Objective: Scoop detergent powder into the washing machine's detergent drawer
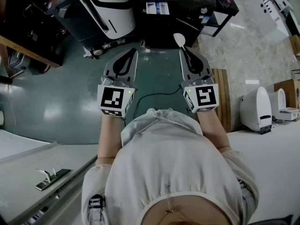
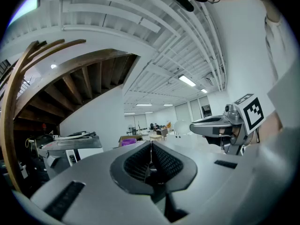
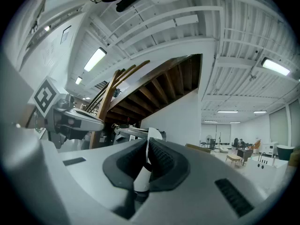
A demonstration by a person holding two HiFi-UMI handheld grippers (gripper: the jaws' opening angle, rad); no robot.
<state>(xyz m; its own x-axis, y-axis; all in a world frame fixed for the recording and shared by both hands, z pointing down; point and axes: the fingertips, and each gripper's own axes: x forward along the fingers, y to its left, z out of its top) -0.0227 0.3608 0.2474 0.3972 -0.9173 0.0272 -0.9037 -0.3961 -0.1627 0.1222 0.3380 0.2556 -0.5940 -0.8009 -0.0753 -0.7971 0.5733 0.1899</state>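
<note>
In the head view both grippers are held out side by side over a dark green floor. My right gripper [image 1: 184, 49] is shut on the handle of a white scoop [image 1: 179, 40], whose bowl sticks out past the tips. In the right gripper view the scoop handle [image 3: 142, 174] runs up between the ribbed pads. My left gripper [image 1: 134, 51] is shut with nothing in it, and its pads [image 2: 140, 161] meet. From the left gripper view the right gripper [image 2: 212, 124] and the scoop bowl [image 2: 182, 126] show at the right. No detergent powder or drawer is clearly in view.
A white and black appliance [image 1: 107, 9] stands ahead at the top, beside a dark shelf unit [image 1: 180, 8]. A wooden board [image 1: 222, 96] lies right of the grippers. White fixtures [image 1: 256, 109] stand at the far right. A white surface [image 1: 28, 172] with a metal tool [image 1: 51, 177] is at lower left.
</note>
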